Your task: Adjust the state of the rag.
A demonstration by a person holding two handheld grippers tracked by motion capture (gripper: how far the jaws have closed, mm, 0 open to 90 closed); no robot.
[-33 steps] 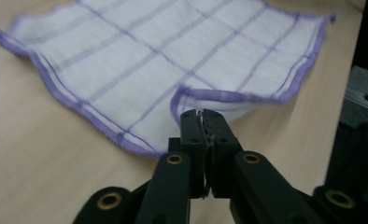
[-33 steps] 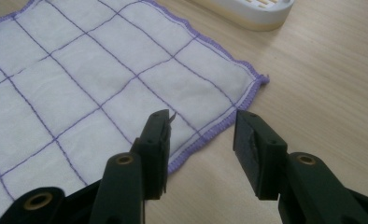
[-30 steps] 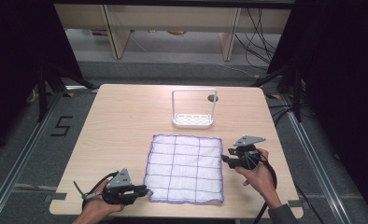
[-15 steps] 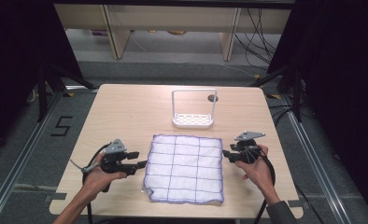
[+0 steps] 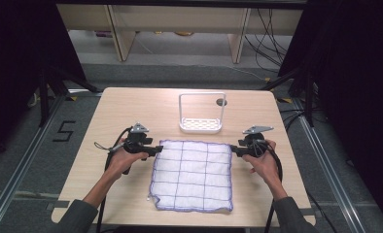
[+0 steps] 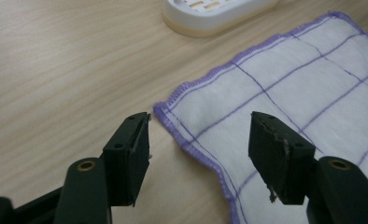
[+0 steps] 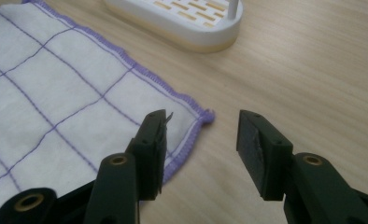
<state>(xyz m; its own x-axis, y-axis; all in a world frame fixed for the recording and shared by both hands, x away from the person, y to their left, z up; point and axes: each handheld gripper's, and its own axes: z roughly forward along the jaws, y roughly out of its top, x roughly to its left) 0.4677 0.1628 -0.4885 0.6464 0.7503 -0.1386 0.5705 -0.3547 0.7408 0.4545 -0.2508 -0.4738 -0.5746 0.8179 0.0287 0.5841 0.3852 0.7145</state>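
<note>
A white cloth (image 5: 192, 174) with purple grid lines and a purple hem lies flat mid-table. My left gripper (image 5: 158, 149) is at the cloth's far left corner. In the left gripper view its jaws have just been opening, and the left gripper (image 6: 198, 140) stands open with the corner of the cloth (image 6: 285, 84) lying between them, untouched. My right gripper (image 5: 233, 148) is at the far right corner. In the right gripper view the right gripper (image 7: 201, 135) is open, with the tip of the cloth (image 7: 56, 88) between its jaws on the table.
A white drying rack (image 5: 200, 125) with a tall frame stands just beyond the cloth, close to both grippers; its base (image 6: 219, 11) (image 7: 182, 21) shows in both gripper views. Bare wooden table (image 5: 131, 107) lies left, right and behind. Table edges drop to the floor.
My left hand moved away from the cloth's near left corner up to its far left corner, jaws wider. My right hand shifted slightly farther along to the far right corner.
</note>
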